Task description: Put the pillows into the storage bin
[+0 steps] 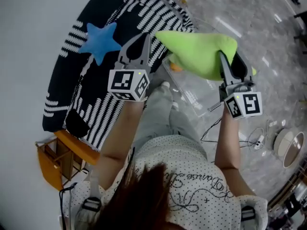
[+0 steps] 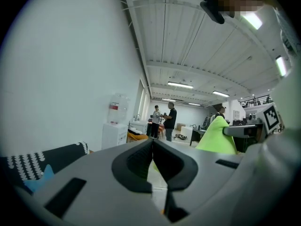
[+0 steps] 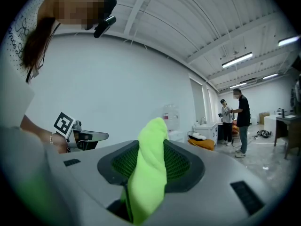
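Right gripper (image 1: pixel 229 63) is clamped on the lime-green soft pillow (image 1: pixel 201 51), fabric bunched between its part-open jaws. The pillow is in the air above the clear plastic storage bin (image 1: pixel 189 97). Left gripper (image 1: pixel 144 40) is fully closed on nothing, its tip just beside the pillow's corner, over the black-and-white striped cushion with a blue star (image 1: pixel 96 51); an orange wooden stool (image 1: pixel 53 159) sits at the cushion's near end.

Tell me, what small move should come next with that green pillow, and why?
Probably lower the right gripper so the green pillow sinks toward the clear storage bin. Its jaws are clamped on the pillow, which seems to hang over the bin, not yet inside it. The left gripper is shut beside it.
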The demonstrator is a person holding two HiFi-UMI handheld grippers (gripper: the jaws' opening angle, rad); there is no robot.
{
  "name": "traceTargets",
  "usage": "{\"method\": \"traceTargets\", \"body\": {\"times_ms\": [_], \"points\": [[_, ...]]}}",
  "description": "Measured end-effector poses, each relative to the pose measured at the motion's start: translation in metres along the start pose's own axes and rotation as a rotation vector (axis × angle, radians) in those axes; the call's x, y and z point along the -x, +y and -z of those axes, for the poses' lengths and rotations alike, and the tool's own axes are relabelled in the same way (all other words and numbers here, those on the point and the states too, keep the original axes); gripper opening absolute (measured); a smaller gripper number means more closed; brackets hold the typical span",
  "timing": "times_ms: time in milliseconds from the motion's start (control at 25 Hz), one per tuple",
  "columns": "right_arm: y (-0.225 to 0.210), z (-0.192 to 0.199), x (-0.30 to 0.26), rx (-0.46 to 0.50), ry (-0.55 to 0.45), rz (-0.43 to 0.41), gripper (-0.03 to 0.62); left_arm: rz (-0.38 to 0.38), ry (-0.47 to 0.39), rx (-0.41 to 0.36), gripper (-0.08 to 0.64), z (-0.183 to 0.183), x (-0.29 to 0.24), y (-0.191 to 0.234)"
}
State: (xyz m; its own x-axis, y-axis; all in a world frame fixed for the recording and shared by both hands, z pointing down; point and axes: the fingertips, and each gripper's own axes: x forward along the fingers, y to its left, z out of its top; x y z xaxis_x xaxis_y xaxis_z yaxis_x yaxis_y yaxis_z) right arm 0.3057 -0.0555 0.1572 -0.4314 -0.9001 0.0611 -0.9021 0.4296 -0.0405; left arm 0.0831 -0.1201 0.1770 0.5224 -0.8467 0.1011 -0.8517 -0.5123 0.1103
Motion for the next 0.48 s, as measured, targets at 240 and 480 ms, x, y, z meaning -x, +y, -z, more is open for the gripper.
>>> {"method": "traceTargets", "body": {"times_ms": [240, 480], "points": [[-0.045, 0.030, -0.031, 0.003, 0.065, 0.081, 0.164, 0.144, 0.042, -0.012, 0.005, 0.016, -0.081, -0.002], [-0.091, 0.067, -0.057, 0.009, 0.125, 0.140, 0.165, 0.217, 0.083, -0.017, 0.003, 0.038, -0.145, 0.005]]}}
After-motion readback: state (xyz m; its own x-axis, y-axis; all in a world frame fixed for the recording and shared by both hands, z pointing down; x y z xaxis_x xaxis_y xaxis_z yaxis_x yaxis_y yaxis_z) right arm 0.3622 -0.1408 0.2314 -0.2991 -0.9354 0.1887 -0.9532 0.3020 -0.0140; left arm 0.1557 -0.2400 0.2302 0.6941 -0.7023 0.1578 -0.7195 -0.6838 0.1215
